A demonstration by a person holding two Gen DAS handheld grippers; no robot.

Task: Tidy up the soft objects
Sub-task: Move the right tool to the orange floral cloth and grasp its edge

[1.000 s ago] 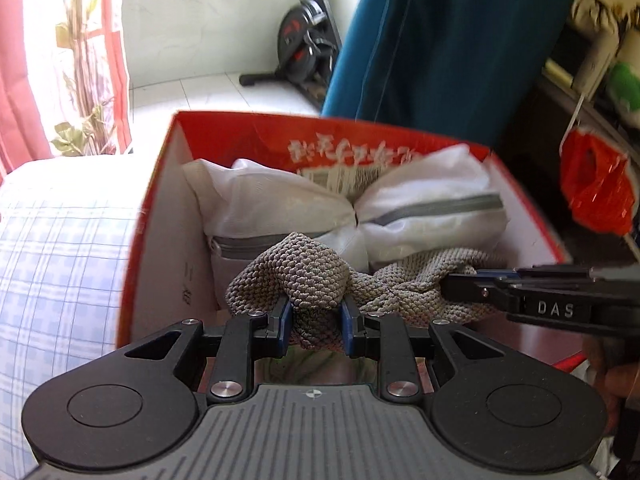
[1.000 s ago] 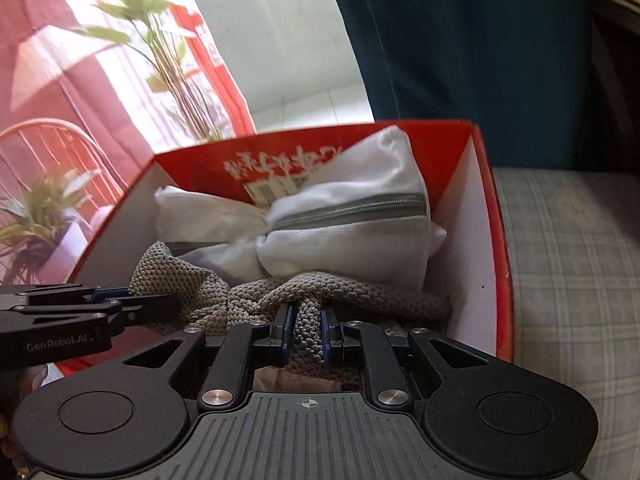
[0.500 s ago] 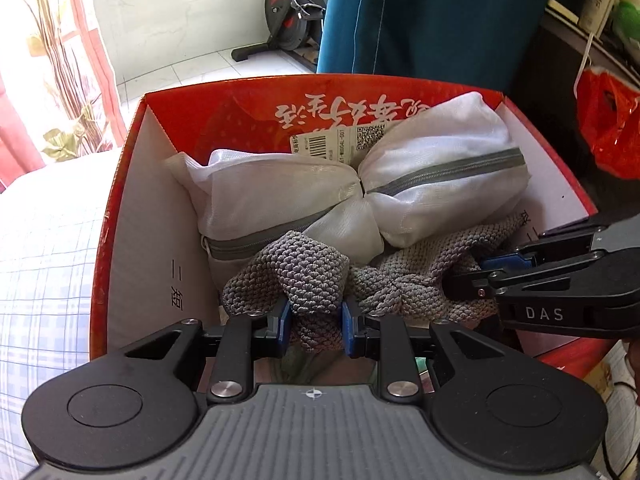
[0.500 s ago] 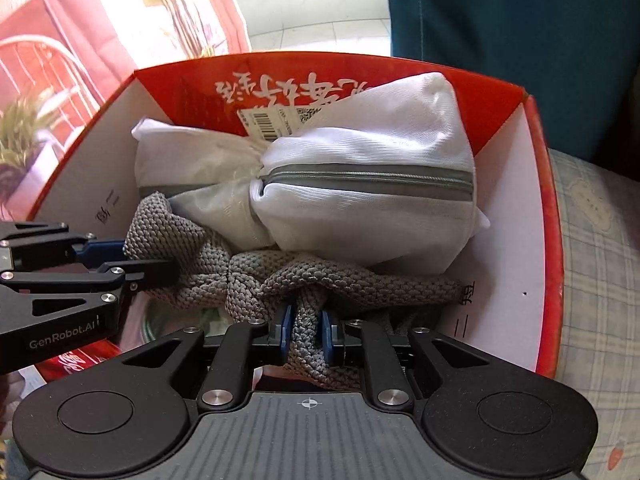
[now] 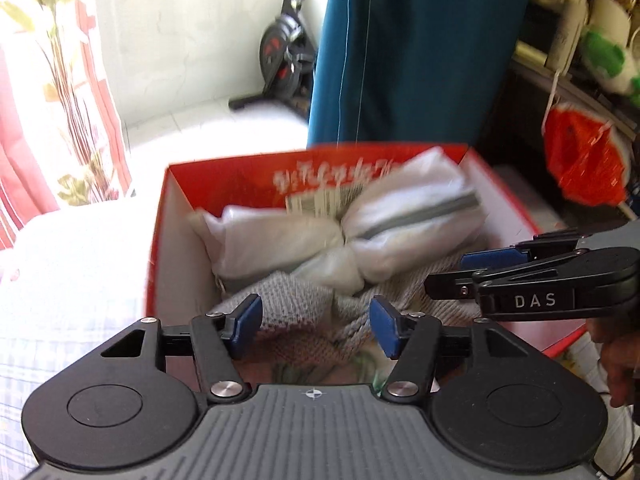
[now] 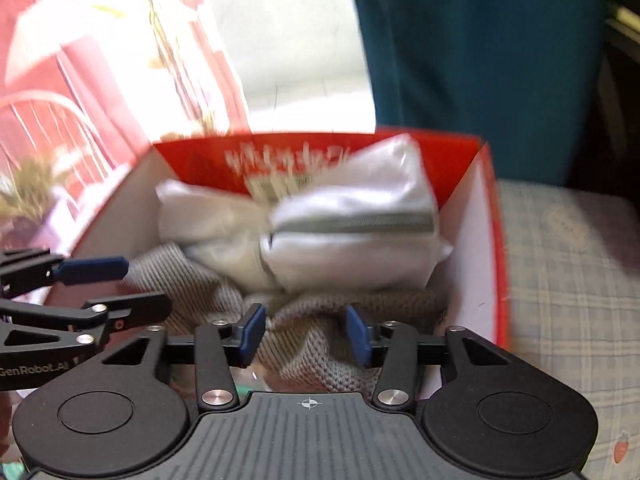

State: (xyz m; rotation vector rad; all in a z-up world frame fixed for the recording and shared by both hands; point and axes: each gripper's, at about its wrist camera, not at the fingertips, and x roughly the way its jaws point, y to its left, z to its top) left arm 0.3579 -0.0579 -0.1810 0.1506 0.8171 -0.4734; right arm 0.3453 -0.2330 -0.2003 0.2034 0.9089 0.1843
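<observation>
Your left gripper (image 5: 316, 328) & right gripper (image 6: 306, 334) were both opening, pads off the grey knit cloth (image 6: 304, 344) lying between them at the red box's (image 6: 486, 184) near edge. White zip pouches (image 6: 352, 224) filled the far wall; exercise bike (image 5: 286, 52) & teal curtain (image 5: 420, 48) stood behind.

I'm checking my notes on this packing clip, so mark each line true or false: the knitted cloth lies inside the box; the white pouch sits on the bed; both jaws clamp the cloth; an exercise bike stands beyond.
1. The grey knitted cloth lies inside the red cardboard box. True.
2. The white zippered fabric pouch sits on the bed. False: it is in the box.
3. Both jaws clamp the cloth. False: the left gripper and right gripper are opening, pads clear of it.
4. A black exercise bike stands beyond. True.
</observation>
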